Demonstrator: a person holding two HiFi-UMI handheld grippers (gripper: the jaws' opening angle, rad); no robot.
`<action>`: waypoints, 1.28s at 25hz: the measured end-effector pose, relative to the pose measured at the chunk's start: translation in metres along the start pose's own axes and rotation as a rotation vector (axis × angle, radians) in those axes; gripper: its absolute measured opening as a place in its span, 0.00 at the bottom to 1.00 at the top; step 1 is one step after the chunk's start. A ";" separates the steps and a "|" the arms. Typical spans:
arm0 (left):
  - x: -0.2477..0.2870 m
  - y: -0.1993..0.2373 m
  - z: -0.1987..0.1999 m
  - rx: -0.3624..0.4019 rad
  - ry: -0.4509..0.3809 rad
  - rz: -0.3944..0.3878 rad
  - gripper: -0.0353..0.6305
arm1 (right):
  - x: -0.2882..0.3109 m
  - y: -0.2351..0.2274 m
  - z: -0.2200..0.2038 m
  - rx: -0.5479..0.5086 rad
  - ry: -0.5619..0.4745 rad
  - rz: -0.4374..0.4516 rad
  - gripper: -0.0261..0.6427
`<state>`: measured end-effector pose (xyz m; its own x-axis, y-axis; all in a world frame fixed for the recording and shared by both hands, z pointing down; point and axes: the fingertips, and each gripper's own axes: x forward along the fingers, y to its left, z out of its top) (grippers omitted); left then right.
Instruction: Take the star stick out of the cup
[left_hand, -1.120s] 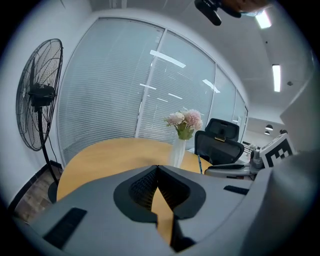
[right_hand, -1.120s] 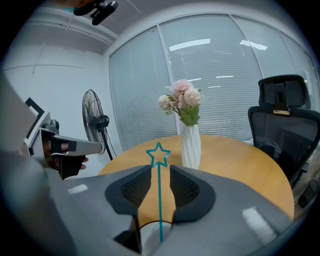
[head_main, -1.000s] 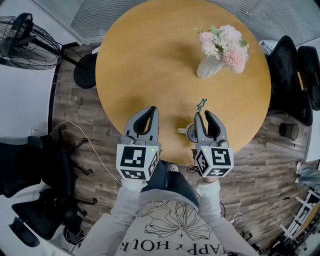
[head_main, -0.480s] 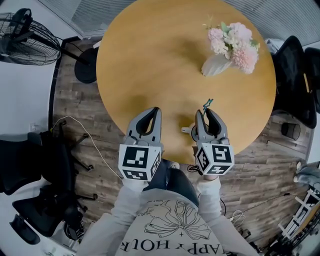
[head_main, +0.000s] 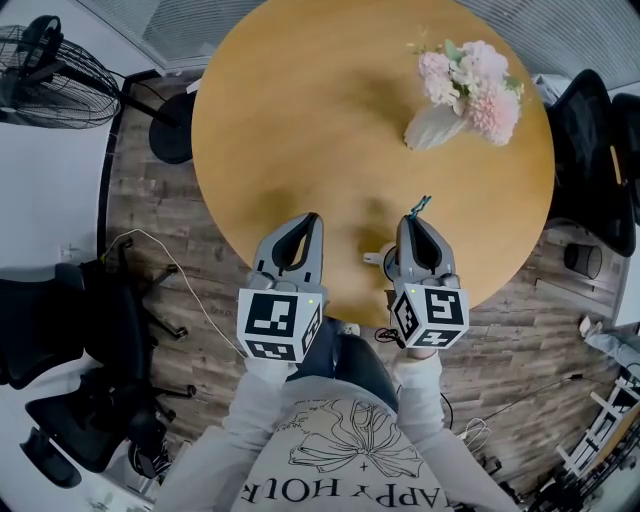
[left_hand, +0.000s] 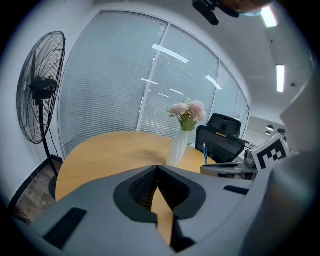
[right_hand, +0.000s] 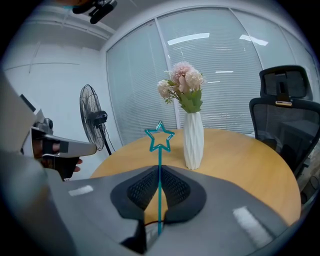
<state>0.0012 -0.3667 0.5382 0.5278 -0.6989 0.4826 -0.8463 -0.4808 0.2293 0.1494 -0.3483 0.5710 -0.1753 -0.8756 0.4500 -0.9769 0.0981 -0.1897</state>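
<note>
Star stick (right_hand: 160, 155) stands pinched between right gripper's (right_hand: 159, 171) just-closed fingers (right_hand: 141, 190)

Round wooden table (head_main: 320, 130): white flower vase (head_main: 432, 128) near far right edge, cup (head_main: 376, 260) by near edge, mostly hidden.

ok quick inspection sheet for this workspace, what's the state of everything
surface: round wooden table, bare apart from the items below
job's things: teal star stick upright in the cup, which is mostly hidden under the right claw
clutter: white vase of pink flowers at the far side
grippers: left claw shut, empty; right claw has just been closing, pads now on the stick's stem
cables: white cable on the floor
surroundings: standing fan, black office chairs, window blinds
</note>
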 end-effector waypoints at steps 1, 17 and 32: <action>0.000 0.000 0.000 -0.001 0.000 0.001 0.06 | 0.000 0.000 0.001 -0.001 -0.004 0.002 0.08; -0.018 -0.021 0.035 0.027 -0.077 -0.008 0.06 | -0.033 0.004 0.046 -0.046 -0.094 0.002 0.08; -0.056 -0.054 0.072 0.060 -0.184 -0.007 0.06 | -0.091 0.007 0.104 -0.084 -0.235 0.010 0.08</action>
<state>0.0228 -0.3398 0.4383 0.5425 -0.7780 0.3170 -0.8397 -0.5126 0.1790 0.1715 -0.3170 0.4384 -0.1613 -0.9593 0.2318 -0.9837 0.1374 -0.1156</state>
